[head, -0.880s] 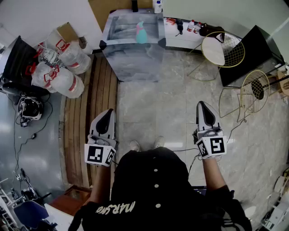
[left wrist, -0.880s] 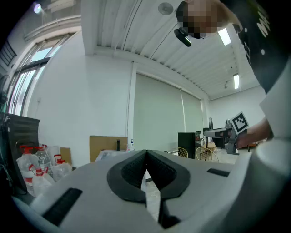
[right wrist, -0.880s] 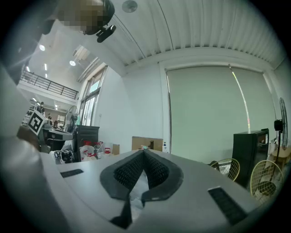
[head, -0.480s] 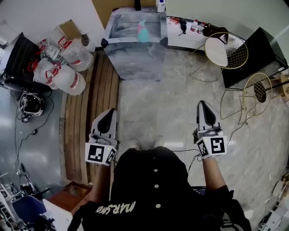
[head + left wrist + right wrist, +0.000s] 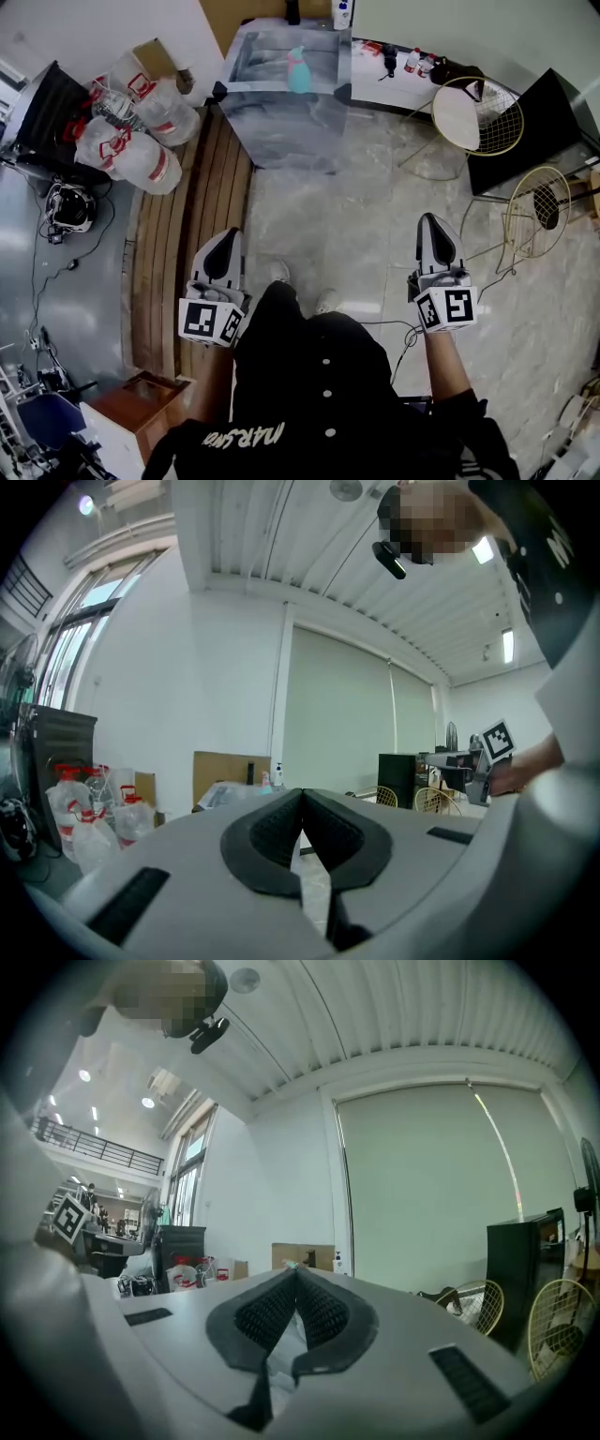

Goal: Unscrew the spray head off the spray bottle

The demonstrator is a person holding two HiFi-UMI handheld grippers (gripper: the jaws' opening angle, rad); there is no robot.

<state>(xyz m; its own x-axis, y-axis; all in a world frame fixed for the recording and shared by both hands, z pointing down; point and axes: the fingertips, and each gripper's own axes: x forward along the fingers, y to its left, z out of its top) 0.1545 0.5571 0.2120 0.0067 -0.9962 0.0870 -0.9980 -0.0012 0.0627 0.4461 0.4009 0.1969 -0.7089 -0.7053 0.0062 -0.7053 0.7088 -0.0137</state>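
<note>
A teal spray bottle with a pink spray head [image 5: 298, 70] stands on a grey table [image 5: 281, 131] far ahead in the head view. I hold both grippers level near my body, well short of that table. My left gripper [image 5: 225, 242] is shut with nothing between its pads. My right gripper [image 5: 434, 225] is shut and empty too. In the left gripper view the left gripper [image 5: 302, 795] shows its tips touching, and the bottle [image 5: 266, 780] is a tiny shape in the distance. In the right gripper view the right gripper [image 5: 296, 1274] also has its tips together.
Several large water jugs [image 5: 131, 131] lie at the left by a wooden strip of floor [image 5: 187, 244]. Two wire chairs [image 5: 473, 112] and a black cabinet [image 5: 539, 117] stand at the right. A white shelf with small bottles [image 5: 403, 66] runs behind the table.
The view has shifted a little toward the table as I step forward; one leg now shows ahead of my body. Both grippers stay shut in the same pose.
</note>
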